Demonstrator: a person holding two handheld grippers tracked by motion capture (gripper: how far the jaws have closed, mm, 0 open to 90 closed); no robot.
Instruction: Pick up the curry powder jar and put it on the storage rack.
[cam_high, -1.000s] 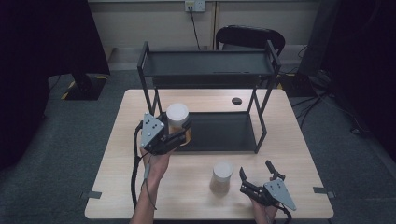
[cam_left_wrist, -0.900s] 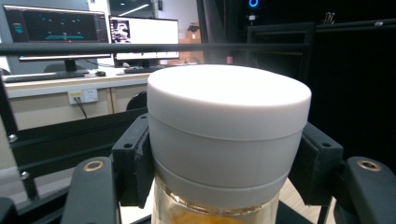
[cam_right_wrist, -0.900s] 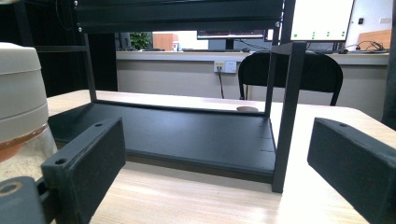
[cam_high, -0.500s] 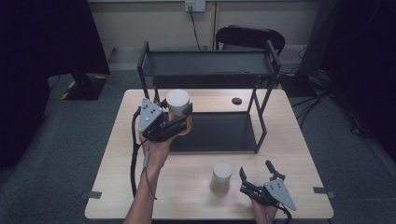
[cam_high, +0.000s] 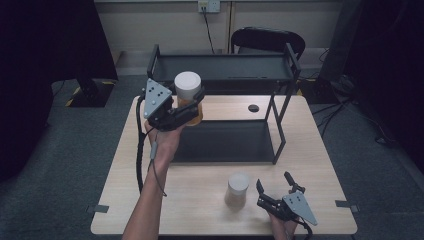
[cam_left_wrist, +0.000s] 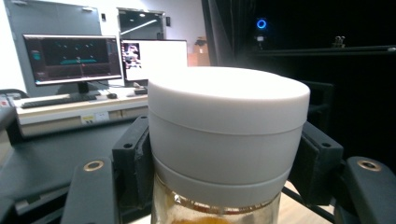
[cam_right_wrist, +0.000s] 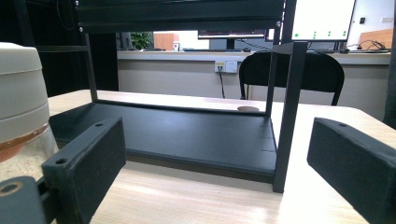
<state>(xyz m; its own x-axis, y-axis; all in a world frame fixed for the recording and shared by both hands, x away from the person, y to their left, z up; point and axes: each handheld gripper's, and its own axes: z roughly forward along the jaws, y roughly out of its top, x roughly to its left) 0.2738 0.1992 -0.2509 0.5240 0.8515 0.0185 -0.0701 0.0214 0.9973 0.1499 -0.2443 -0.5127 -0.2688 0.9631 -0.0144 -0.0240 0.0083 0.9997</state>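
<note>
My left gripper (cam_high: 192, 107) has its jaws pinching a white-lidded jar (cam_high: 188, 96) just below the lid, held in the air near the rack's (cam_high: 280, 125) left front post. My right gripper (cam_high: 275, 192) rests low on the bench (cam_high: 200, 200), jaws spread, just beside a second jar (cam_high: 237, 190).

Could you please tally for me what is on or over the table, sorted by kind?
Jars with white lids: 2, one held jar in the left gripper, one standing jar beside the right gripper.
Black two-tier racks: 1, the rack.
Small dark discs: 1, the disc.
Total: 4.
</note>
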